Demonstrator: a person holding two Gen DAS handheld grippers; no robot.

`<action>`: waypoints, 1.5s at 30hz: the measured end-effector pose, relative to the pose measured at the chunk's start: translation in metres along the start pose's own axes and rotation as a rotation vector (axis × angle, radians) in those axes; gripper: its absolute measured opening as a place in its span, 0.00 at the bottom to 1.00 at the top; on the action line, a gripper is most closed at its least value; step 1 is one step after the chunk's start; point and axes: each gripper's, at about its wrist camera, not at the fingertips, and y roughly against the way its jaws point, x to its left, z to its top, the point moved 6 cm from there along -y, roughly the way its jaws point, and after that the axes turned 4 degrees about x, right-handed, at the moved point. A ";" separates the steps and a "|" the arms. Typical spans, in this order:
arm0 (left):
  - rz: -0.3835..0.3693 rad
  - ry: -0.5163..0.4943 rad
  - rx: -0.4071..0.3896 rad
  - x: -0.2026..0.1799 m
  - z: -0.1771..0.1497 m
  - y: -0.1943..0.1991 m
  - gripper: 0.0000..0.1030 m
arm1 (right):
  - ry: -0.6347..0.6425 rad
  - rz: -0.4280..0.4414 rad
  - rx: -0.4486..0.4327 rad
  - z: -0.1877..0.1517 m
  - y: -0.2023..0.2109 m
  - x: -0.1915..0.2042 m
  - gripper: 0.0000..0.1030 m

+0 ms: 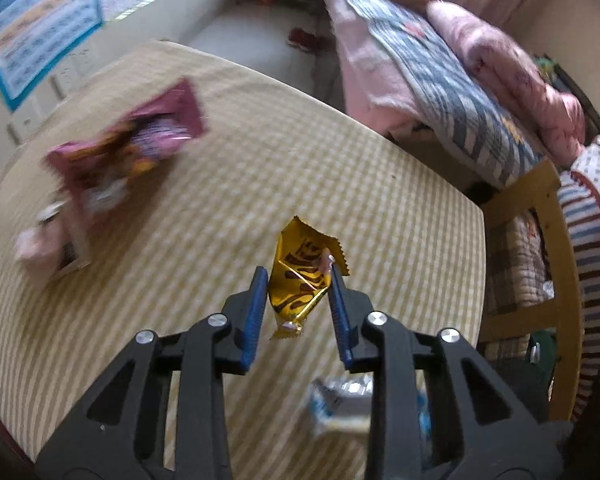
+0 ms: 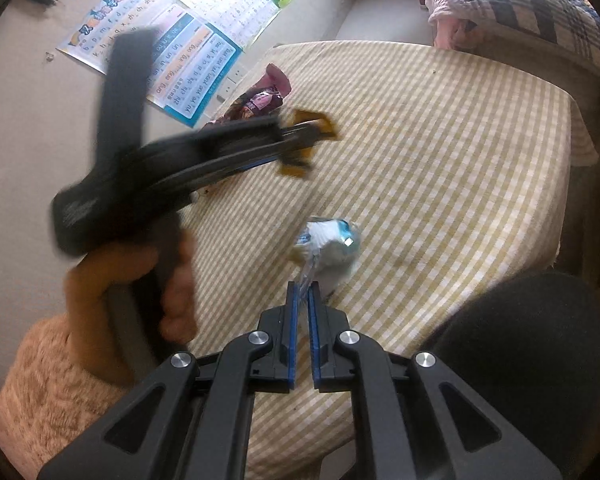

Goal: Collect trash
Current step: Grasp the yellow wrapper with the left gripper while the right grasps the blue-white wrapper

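Sitting right between the blue pads of the left gripper (image 1: 298,280) was the gold wrapper (image 1: 300,284), on the checked tablecloth (image 1: 400,208), with the jaws narrowed around it and touching its sides. Nearer the camera than the gold wrapper, the right gripper (image 2: 304,292) was clamped tight on the clear tail of a white-and-blue wrapper (image 2: 328,240). A purple snack bag (image 1: 132,152) lay well beyond and left of the gold wrapper.

Checked-cloth table (image 1: 380,184); wall posters (image 2: 188,40); bed (image 1: 460,80) piled with quilts.
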 end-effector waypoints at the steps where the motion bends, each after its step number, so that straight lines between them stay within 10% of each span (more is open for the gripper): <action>1: 0.002 0.015 -0.009 0.006 -0.003 0.006 0.29 | 0.002 -0.004 0.002 0.001 0.000 0.001 0.05; 27: 0.144 0.209 -0.251 0.097 -0.098 0.158 0.29 | 0.182 -0.088 -0.050 0.007 -0.018 0.072 0.05; 30: 0.147 0.227 -0.254 0.104 -0.102 0.160 0.29 | 0.215 -0.082 -0.024 0.006 -0.026 0.081 0.09; 34: 0.143 0.253 -0.258 0.113 -0.106 0.162 0.30 | 0.213 -0.151 -0.105 0.018 -0.005 0.073 0.50; 45: 0.122 0.274 -0.257 0.117 -0.109 0.160 0.30 | 0.147 -0.400 0.052 0.020 -0.028 0.007 0.60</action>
